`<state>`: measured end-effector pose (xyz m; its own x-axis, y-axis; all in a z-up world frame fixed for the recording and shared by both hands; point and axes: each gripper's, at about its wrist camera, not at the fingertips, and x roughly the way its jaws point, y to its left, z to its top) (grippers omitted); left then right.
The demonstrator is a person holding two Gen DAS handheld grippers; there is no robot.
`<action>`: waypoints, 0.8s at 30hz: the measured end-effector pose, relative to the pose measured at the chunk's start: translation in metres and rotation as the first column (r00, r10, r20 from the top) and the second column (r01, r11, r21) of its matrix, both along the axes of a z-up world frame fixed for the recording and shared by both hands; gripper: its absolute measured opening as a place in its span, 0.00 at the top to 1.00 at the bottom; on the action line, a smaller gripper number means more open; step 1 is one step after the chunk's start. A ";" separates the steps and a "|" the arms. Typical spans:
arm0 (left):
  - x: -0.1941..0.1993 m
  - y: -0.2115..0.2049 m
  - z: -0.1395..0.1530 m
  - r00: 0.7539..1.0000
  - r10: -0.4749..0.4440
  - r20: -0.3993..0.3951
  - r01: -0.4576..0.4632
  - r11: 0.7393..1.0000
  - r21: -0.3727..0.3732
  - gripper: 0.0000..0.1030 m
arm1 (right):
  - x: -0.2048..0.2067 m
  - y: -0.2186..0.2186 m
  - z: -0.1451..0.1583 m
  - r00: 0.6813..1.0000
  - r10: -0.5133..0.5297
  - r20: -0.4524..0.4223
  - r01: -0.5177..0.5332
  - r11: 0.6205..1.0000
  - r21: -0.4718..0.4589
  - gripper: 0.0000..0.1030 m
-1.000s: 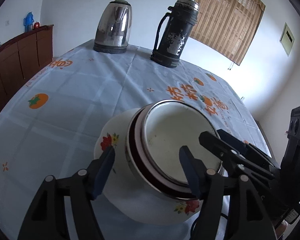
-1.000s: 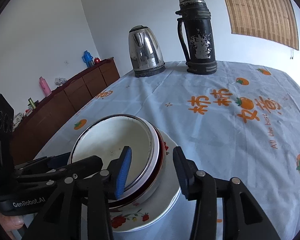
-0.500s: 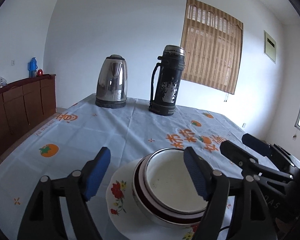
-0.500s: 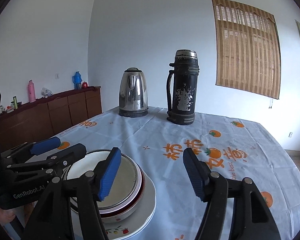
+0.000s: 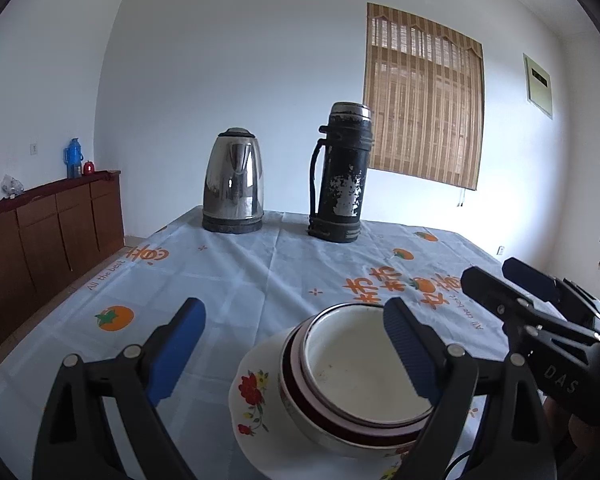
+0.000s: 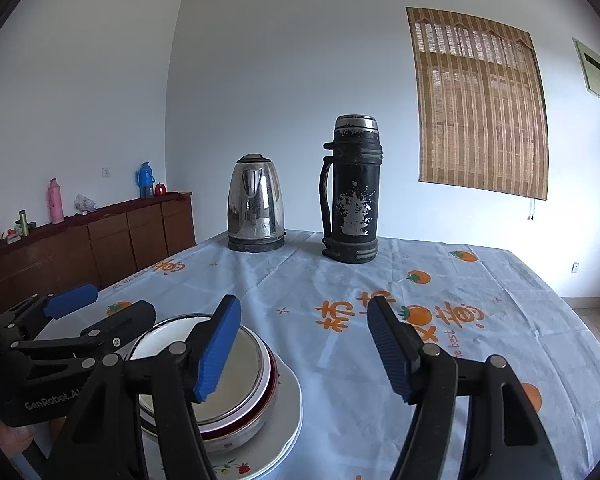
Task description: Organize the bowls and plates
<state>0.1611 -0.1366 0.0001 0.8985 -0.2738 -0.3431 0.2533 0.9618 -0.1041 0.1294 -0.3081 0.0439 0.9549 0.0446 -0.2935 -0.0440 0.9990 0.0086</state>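
Bowls (image 5: 364, 376) nested on floral plate (image 5: 256, 400); left gripper (image 5: 296, 352) just opening wider, right gripper (image 6: 304, 344) spread, both empty.

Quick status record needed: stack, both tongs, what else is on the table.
stack: white bowl nested in a red-banded bowl, both on the floral plate
left tongs: open, jaws just widened, nothing gripped
right tongs: open, jaws just widened, nothing gripped, beside the stack
table: light blue cloth with orange fruit print
far end: steel kettle, black flask, both upright
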 end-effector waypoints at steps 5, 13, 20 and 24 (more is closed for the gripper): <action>-0.001 0.001 -0.001 1.000 0.004 -0.002 -0.004 1.000 0.002 0.10 | -0.001 -0.002 0.000 1.000 -0.008 0.012 0.007 1.000 0.004 0.34; -0.003 -0.003 -0.002 1.000 -0.001 0.005 0.001 1.000 0.031 0.10 | -0.005 -0.003 0.002 1.000 -0.011 0.025 0.011 1.000 0.008 0.34; -0.004 -0.003 -0.001 1.000 0.014 0.014 -0.015 0.999 0.052 0.09 | -0.007 -0.003 0.003 0.999 -0.016 0.028 0.016 1.000 0.006 0.34; -0.005 -0.005 -0.001 1.000 0.010 0.017 -0.011 0.998 0.062 0.09 | -0.007 -0.003 0.003 0.999 -0.017 0.031 0.017 1.000 0.002 0.34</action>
